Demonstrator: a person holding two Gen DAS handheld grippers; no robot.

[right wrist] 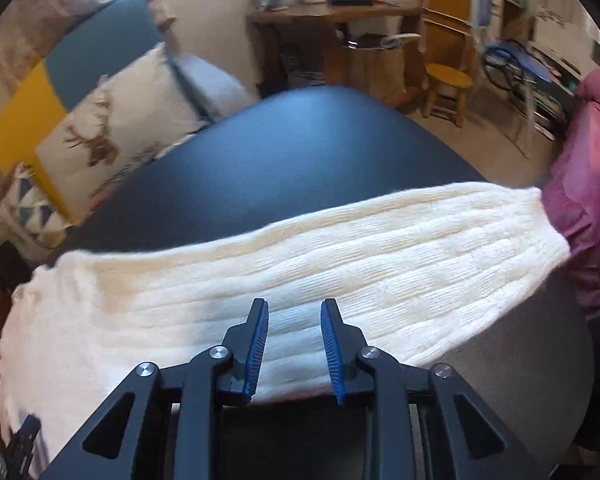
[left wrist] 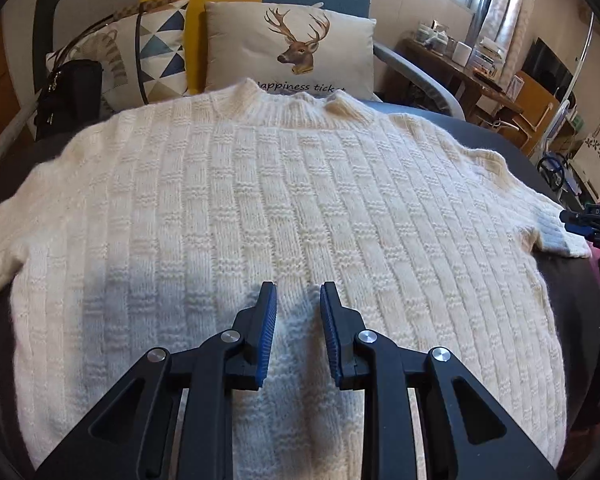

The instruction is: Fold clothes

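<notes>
Left wrist view: the cream sweater (left wrist: 284,208) (chunky basket-weave knit) lies flat on the dark table (left wrist: 572,280), under the left gripper (left wrist: 298,300), whose jaws are apart. Right wrist view: its ribbed sleeve (right wrist: 380,256) stretches beneath the right gripper (right wrist: 294,316), jaws apart, empty.

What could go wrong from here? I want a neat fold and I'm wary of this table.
1. The sleeve stretches toward the dark table's rim beside a pink cloth; lifting it carelessly could drag it off or catch that cloth.
2. The left gripper hangs open over the middle of the sweater; closing there would probably bunch the knit rather than take an edge.
</notes>
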